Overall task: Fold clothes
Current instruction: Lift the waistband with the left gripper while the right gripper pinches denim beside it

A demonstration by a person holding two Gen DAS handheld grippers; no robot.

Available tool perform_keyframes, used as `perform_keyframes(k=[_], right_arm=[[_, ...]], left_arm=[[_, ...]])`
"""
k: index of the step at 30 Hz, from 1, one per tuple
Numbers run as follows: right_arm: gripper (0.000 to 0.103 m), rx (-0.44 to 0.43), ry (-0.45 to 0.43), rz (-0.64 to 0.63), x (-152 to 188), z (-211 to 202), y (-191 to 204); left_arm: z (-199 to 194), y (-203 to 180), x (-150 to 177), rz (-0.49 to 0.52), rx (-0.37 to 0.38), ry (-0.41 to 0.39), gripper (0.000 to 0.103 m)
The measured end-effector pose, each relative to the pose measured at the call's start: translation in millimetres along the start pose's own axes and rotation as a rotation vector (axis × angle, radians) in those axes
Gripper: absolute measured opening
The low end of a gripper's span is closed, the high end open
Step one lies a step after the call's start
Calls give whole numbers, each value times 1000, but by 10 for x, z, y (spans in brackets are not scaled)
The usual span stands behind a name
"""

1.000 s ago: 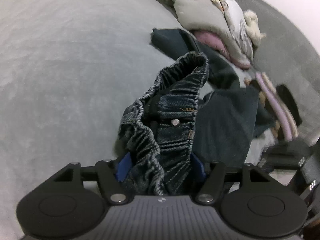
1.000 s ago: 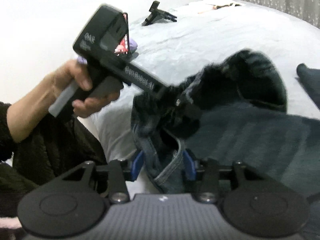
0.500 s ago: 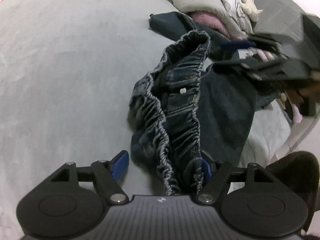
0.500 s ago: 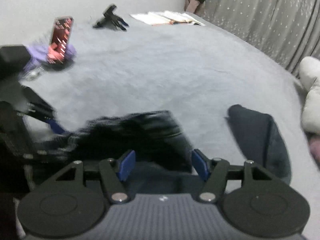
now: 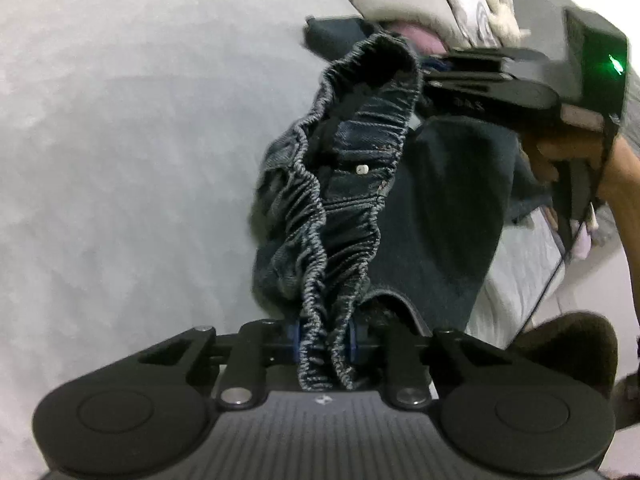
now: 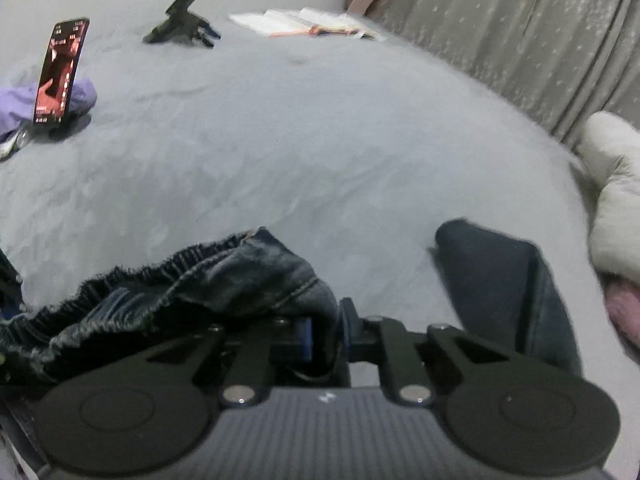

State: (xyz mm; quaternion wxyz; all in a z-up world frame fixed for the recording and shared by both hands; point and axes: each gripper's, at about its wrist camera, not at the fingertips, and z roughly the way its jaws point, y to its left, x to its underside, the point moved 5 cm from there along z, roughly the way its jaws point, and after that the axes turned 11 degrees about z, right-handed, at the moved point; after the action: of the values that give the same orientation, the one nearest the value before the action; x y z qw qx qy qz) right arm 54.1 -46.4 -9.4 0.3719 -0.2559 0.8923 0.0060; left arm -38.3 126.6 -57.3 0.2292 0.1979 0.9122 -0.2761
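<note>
Pinching the gathered elastic waistband of the jeans (image 5: 344, 184), the left gripper (image 5: 323, 340) has its fingers nearly closed above the grey bed (image 5: 120, 160); no writing readable. Right view: the right gripper (image 6: 325, 334) clamps the waistband's other end.

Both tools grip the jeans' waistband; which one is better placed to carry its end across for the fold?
Probably right: the right tool holds the jeans at the waistband's far end, with open bedspread ahead. The left tool anchors the near end.
</note>
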Motion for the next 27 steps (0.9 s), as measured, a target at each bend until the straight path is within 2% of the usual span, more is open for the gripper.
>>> perform_keyframes(k=[4,9,14,17,21,27], right_arm=[[11,66,-81,2,-258,-160,1],[11,109,-130,-58,-618,-275,9],[11,154,-175,-116,-1044,-223,123],[11,178,-196,-135,-1216,-146,196],[11,213,-212,-150,-1495,182,349],[11,216,-211,-139,-1728,680,521]], left_arm=[[-160,178,-143,-40,-25,-90,17],[-419,391,-278,-72,-44,-176,17],[-617,670,-380,-144,-70,-263,17],[-624,800,-434,-173,-116,-287,17],[-581,1045,-516,-224,-198,-301,17],[-513,1250,-585,-272,-296,-303,17]])
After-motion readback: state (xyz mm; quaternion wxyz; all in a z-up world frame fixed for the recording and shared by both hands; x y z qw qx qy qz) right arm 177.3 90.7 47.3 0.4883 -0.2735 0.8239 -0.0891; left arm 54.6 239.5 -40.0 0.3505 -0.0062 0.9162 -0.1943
